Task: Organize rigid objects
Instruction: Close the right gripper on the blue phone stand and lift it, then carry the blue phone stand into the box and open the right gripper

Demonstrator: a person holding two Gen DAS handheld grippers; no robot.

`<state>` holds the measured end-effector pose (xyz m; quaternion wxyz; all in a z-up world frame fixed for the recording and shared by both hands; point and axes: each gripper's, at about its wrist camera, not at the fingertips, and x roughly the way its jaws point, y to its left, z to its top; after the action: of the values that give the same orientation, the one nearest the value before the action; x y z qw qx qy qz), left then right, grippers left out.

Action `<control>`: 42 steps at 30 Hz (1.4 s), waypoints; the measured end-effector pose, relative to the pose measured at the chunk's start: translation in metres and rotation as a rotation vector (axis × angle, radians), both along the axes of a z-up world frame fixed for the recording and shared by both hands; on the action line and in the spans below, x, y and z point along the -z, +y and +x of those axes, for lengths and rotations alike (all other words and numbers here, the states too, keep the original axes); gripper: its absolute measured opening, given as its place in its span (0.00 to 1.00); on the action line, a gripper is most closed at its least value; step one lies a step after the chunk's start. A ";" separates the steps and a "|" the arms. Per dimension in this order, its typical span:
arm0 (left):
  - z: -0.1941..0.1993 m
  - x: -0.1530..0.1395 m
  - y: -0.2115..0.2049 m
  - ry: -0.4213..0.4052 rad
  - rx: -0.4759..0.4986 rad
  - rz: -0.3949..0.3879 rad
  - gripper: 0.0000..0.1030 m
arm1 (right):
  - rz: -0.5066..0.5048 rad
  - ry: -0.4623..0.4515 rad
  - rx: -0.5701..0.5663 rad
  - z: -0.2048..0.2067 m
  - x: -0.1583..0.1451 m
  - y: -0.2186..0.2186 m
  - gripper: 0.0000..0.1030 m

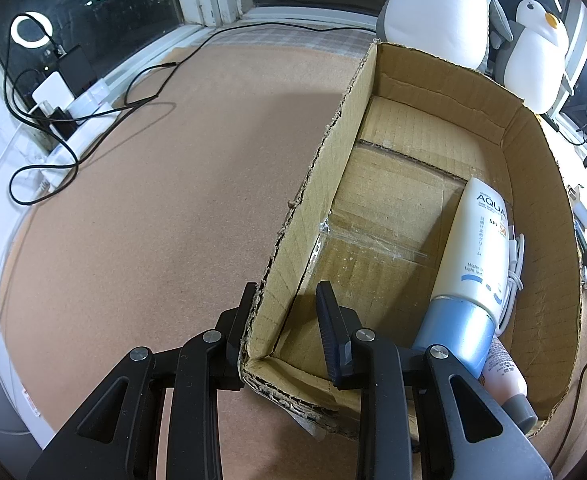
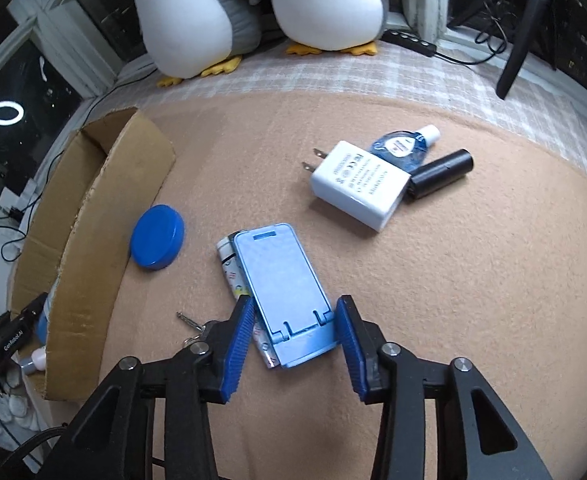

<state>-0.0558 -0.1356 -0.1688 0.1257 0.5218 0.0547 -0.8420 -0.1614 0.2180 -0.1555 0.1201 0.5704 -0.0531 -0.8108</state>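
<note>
While a white sunscreen tube point(image 1: 479, 248) and a pink bottle point(image 1: 503, 372) already lie in the cardboard box point(image 1: 333, 152), plenty is left out on the surface point(image 2: 473, 280): blue lid point(image 2: 157, 237), white charger point(image 2: 359, 184), black cylinder point(image 2: 441, 173), small blue bottle point(image 2: 403, 148). Left claw point(image 1: 285, 312) is clenched on the box's wall near the corner. Right claw point(image 2: 293, 322) is released, straddling the near end of the light blue phone stand point(image 2: 283, 292), pads not pressing yet, so that looks next.

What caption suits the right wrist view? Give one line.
Right gripper straddles a light-blue phone stand on the tan blanket, cardboard box at left.
</note>
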 end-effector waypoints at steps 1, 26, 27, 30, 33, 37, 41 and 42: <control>0.000 0.000 -0.001 0.000 0.000 -0.001 0.26 | 0.006 0.003 0.005 -0.001 0.000 0.001 0.37; -0.001 0.001 -0.001 0.000 0.001 -0.001 0.26 | 0.196 0.064 -0.104 -0.003 0.002 -0.004 0.33; -0.001 0.001 -0.001 0.000 0.001 -0.002 0.26 | 0.191 0.064 -0.098 -0.001 0.002 -0.003 0.33; -0.001 0.001 -0.001 0.000 0.000 -0.001 0.26 | 0.168 0.062 -0.079 0.004 0.000 -0.001 0.33; -0.001 0.001 0.000 0.000 0.001 -0.002 0.26 | 0.154 0.071 -0.058 0.011 -0.003 0.003 0.32; -0.001 0.001 0.000 0.000 0.001 -0.002 0.26 | 0.117 0.088 -0.028 0.019 -0.014 0.007 0.32; -0.001 0.001 -0.001 0.000 0.002 -0.003 0.26 | 0.086 0.119 -0.023 0.024 -0.031 0.002 0.32; -0.001 0.001 -0.001 0.000 0.001 -0.002 0.26 | 0.083 0.131 -0.027 0.026 -0.036 -0.001 0.32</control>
<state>-0.0568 -0.1370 -0.1701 0.1256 0.5218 0.0535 -0.8420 -0.1357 0.2167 -0.1197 0.1106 0.5212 -0.0038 -0.8462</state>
